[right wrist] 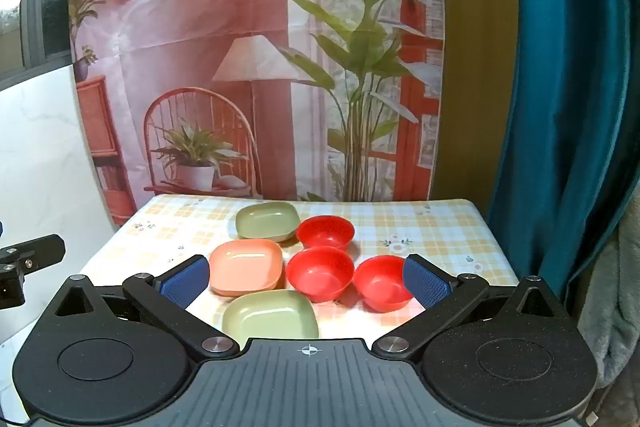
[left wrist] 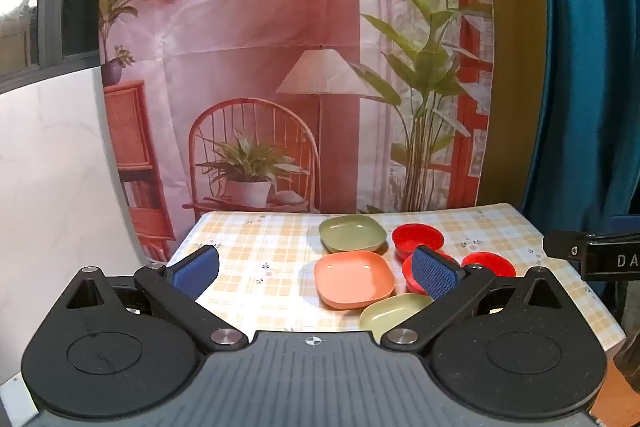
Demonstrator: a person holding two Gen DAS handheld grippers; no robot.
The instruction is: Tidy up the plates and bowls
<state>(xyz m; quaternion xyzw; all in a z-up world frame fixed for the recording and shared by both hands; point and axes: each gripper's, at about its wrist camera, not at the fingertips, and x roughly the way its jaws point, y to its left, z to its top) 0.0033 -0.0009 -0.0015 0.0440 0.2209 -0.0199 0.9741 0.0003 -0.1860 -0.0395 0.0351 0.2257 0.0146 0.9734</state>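
Note:
On the checked tablecloth lie three square plates and three red bowls. A far green plate (right wrist: 267, 221), an orange plate (right wrist: 246, 267) and a near green plate (right wrist: 270, 315) form a column. The far bowl (right wrist: 325, 231), middle bowl (right wrist: 320, 273) and right bowl (right wrist: 380, 281) sit to their right. In the left wrist view I see the far green plate (left wrist: 352, 233), orange plate (left wrist: 352, 279), near green plate (left wrist: 394, 311) and far bowl (left wrist: 418, 239). My left gripper (left wrist: 316, 273) and right gripper (right wrist: 306, 283) are both open and empty, held above the table's near edge.
The table (right wrist: 440, 227) stands against a printed backdrop curtain, with a white wall panel (right wrist: 44, 167) to the left and a teal curtain (right wrist: 560, 107) to the right. The other gripper's black body shows at the right edge of the left wrist view (left wrist: 600, 255).

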